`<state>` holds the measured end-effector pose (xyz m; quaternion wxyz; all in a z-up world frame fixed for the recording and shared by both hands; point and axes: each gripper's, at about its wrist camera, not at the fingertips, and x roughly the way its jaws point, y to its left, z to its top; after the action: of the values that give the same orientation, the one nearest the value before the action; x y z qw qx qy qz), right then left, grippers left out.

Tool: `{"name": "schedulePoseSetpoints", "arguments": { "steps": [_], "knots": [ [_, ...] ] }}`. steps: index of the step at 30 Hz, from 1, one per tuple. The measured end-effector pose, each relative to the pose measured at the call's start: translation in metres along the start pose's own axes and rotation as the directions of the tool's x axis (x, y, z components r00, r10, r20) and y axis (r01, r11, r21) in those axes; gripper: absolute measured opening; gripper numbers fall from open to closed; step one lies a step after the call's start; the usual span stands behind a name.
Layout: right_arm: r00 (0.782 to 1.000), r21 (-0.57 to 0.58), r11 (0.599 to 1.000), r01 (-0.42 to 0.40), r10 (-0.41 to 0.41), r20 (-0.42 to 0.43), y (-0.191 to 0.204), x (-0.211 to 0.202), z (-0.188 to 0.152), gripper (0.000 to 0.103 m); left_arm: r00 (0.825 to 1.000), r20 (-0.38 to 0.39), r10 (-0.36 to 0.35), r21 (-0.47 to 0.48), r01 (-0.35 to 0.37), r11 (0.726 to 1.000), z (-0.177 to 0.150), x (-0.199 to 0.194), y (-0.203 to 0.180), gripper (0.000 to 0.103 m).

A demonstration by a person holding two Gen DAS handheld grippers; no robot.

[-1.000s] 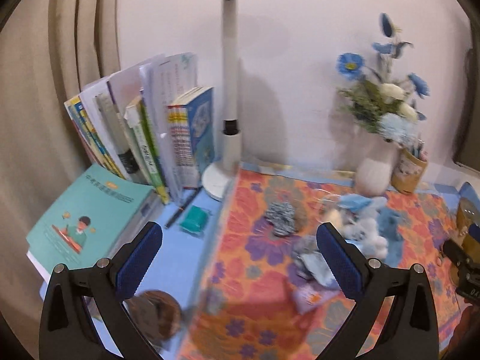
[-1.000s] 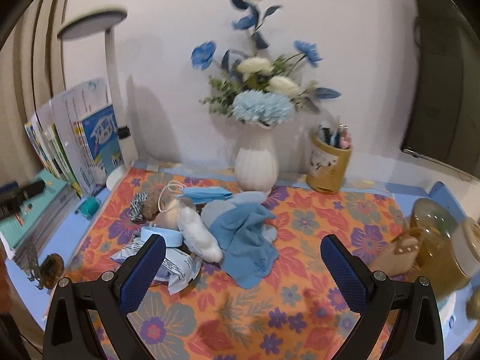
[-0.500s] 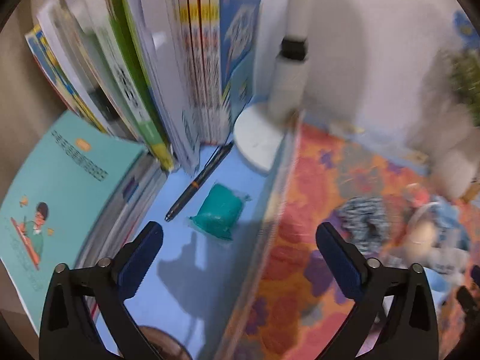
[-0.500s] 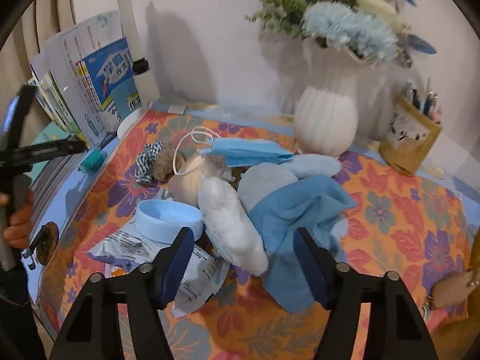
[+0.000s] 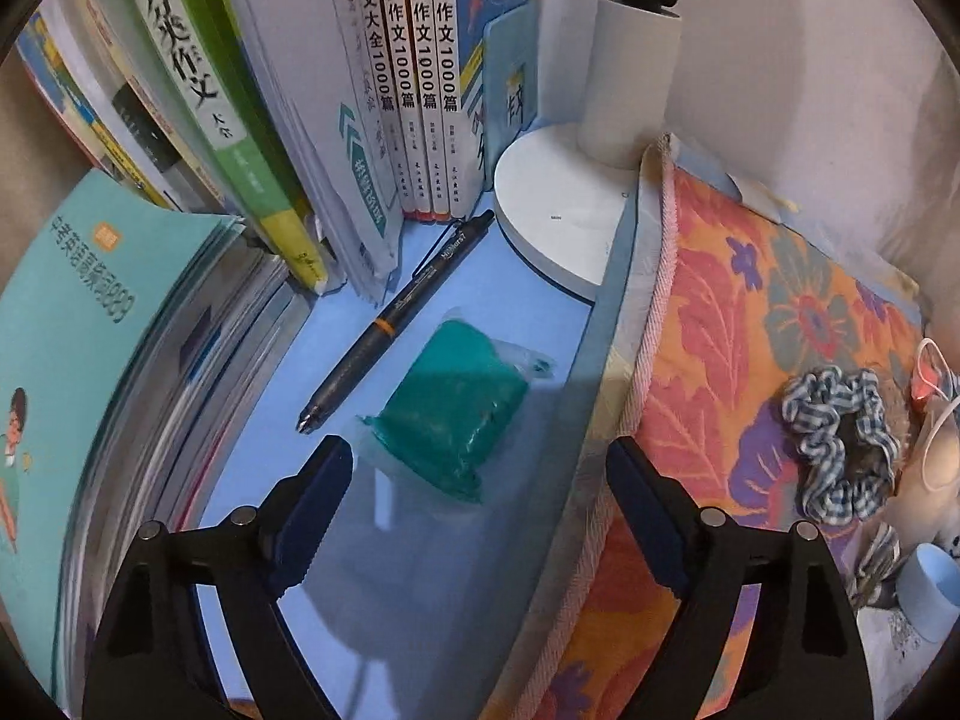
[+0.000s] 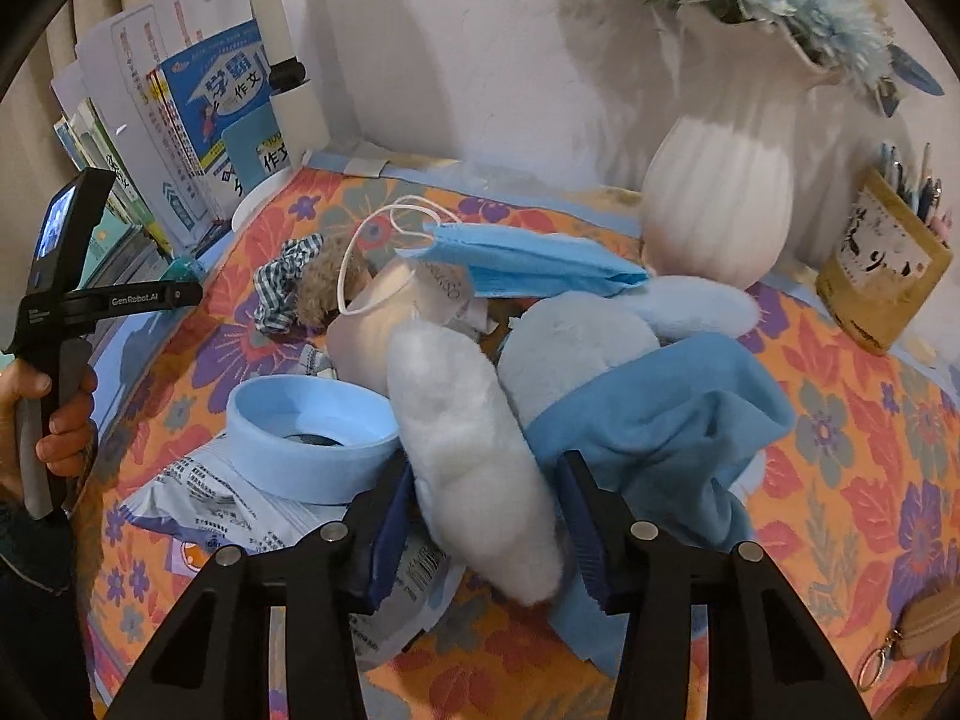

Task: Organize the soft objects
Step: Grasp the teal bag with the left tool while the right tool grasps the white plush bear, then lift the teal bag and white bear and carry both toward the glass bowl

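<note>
1. My right gripper (image 6: 483, 531) has just been closing its jaws. They now straddle the white plush limb (image 6: 474, 468) near its lower end. The blue pads sit right at the fur on both sides; I cannot tell whether they press yet.
2. My left gripper (image 5: 474, 516) has its jaws spread wide, though they have just been narrowing. The teal wrapped bundle (image 5: 453, 414) lies just beyond the tips on the blue desk surface (image 5: 372, 570), untouched.
3. Handling, in my judgement: the plush limb is light, very soft and compressible. A grip across its thick middle should hold better than one at the tapering tip, where fur may slip.
4. The teal bundle sits in clear film, probably slick. I would take it across its width.
5. Appearance: the limb is fluffy and off-white. It lies in the pile on the floral cloth (image 6: 840, 480), beside the blue fabric (image 6: 660, 414) and the light-blue ring (image 6: 312, 432).
6. A pen (image 5: 396, 321) lies just beside the teal bundle.
</note>
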<state>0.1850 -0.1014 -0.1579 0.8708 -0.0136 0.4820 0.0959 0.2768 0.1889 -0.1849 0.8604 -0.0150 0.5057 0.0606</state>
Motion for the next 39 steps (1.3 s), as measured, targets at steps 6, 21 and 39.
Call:
{"name": "schedulePoseSetpoints", "arguments": {
  "steps": [6,21,39],
  "knots": [
    [1.000,-0.017,1.000,-0.024,0.024,0.001,0.002,0.001,-0.002,0.034,0.997,-0.006,-0.080,-0.049,0.080,0.996,0.004,0.011,0.014,0.040],
    [0.974,0.116,0.988,-0.105,0.079,0.211,-0.032,-0.102,-0.009,0.032,0.943,0.213,-0.256,0.120,0.235,0.965,-0.019,-0.111,-0.030,0.024],
    [0.977,0.490,0.853,-0.181,0.215,-0.013,-0.127,-0.106,-0.178,0.035,0.825,-0.278,-0.491,0.513,0.560,0.651,-0.222,-0.151,-0.241,0.027]
  ]
}}
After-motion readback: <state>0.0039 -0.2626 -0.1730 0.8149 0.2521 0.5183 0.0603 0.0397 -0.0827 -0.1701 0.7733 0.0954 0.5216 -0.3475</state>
